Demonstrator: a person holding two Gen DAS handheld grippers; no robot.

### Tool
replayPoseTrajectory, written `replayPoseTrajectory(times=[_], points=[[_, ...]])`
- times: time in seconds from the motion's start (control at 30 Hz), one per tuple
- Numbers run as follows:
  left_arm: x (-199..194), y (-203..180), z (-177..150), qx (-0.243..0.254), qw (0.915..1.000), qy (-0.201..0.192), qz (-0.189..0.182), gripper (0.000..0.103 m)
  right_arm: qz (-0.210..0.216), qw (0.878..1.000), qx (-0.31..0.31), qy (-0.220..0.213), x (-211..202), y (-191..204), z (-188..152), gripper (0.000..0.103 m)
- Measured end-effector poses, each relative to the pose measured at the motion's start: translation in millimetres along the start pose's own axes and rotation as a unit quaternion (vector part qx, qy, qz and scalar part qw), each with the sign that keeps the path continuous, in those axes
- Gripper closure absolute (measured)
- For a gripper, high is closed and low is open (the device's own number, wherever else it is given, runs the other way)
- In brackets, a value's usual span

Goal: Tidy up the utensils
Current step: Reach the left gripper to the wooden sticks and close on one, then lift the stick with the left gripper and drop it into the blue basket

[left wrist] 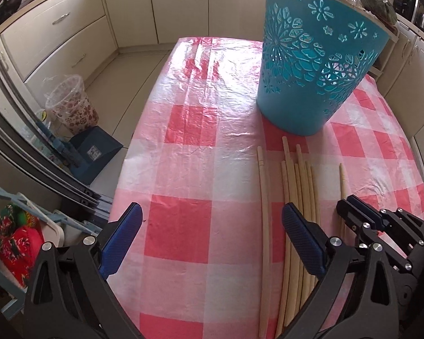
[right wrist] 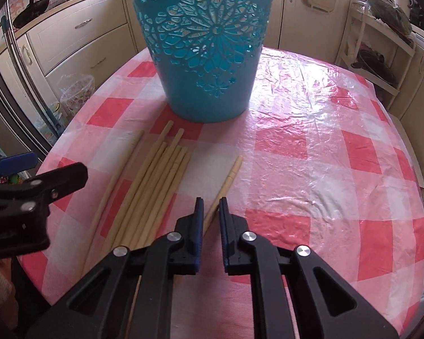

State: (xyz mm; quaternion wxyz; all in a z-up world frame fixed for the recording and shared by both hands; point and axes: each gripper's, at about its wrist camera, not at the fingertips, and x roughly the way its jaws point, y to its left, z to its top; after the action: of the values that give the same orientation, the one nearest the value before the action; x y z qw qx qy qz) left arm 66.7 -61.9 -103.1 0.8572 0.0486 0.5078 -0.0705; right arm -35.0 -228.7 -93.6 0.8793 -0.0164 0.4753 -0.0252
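Checked pink tablecloth carries a teal basket; its inside is hidden. Chopsticks lie just before the basket. Left gripper is wide apart over bare cloth. Right gripper, nearly closed, straddles one separate chopstick.

Your left hand-held gripper hung with its jaws spread wide. Your right hand-held gripper sat just beside it, jaws nearly together with a narrow gap.
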Motion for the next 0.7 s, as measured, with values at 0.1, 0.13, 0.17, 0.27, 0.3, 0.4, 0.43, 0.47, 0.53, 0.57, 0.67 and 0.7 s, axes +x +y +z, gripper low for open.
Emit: replayPoseTrajectory(times=[0.1, 0.13, 0.17, 0.27, 0.3, 0.4, 0.43, 0.47, 0.53, 0.57, 0.67, 0.7], points=[[13.1, -8.5, 7.5, 0.005, 1.0, 0.003, 0.007, 0.01, 0.034, 0.999, 0.036, -0.008, 2.0, -11.5, -3.9, 0.092], [17.1, -10.2, 10.0, 0.006, 0.9999, 0.005, 0.01, 0.012, 0.041, 0.998, 0.046, -0.01, 3.2, -12.9, -4.0, 0.092], [21.4, -11.8, 12.3, 0.007, 0.9999, 0.008, 0.012, 0.015, 0.044, 0.998, 0.051, -0.011, 4.2, -13.8, -2.6, 0.092], [33.2, -15.8, 18.8, 0.007, 0.9997, 0.021, 0.013, 0.027, 0.054, 0.997, 0.058, -0.014, 8.1, -13.1, -2.8, 0.092], [36.2, -18.1, 20.1, 0.009, 0.9996, 0.023, 0.016, 0.029, 0.059, 0.996, 0.062, -0.015, 9.5, -14.3, -2.5, 0.092], [38.6, -22.9, 23.3, 0.014, 0.9997, 0.014, 0.017, 0.039, 0.071, 0.995, 0.071, -0.018, 13.7, -16.8, -2.4, 0.092], [38.5, -25.1, 24.4, 0.017, 0.9997, 0.011, 0.01, 0.05, 0.074, 0.994, 0.073, -0.019, 15.1, -18.1, -2.4, 0.092], [38.0, -27.6, 25.1, 0.022, 0.9997, 0.008, 0.003, 0.064, 0.076, 0.994, 0.075, -0.02, 16.6, -19.1, -2.6, 0.092], [36.3, -34.3, 25.2, 0.039, 0.9992, 0.006, -0.009, 0.09, 0.077, 0.994, 0.075, -0.021, 19.5, -20.5, 0.5, 0.092], [36.0, -37.2, 25.5, 0.048, 0.9987, 0.01, -0.017, 0.098, 0.078, 0.994, 0.076, -0.021, 20.8, -20.5, 2.0, 0.092], [34.0, -32.5, 26.7, 0.049, 0.9981, 0.022, -0.031, 0.098, 0.085, 0.993, 0.082, -0.022, 21.4, -15.1, 0.1, 0.092], [30.7, -27.0, 27.2, 0.042, 0.998, 0.025, -0.042, 0.098, 0.086, 0.993, 0.083, -0.022, 22.9, -14.4, 3.2, 0.092]])
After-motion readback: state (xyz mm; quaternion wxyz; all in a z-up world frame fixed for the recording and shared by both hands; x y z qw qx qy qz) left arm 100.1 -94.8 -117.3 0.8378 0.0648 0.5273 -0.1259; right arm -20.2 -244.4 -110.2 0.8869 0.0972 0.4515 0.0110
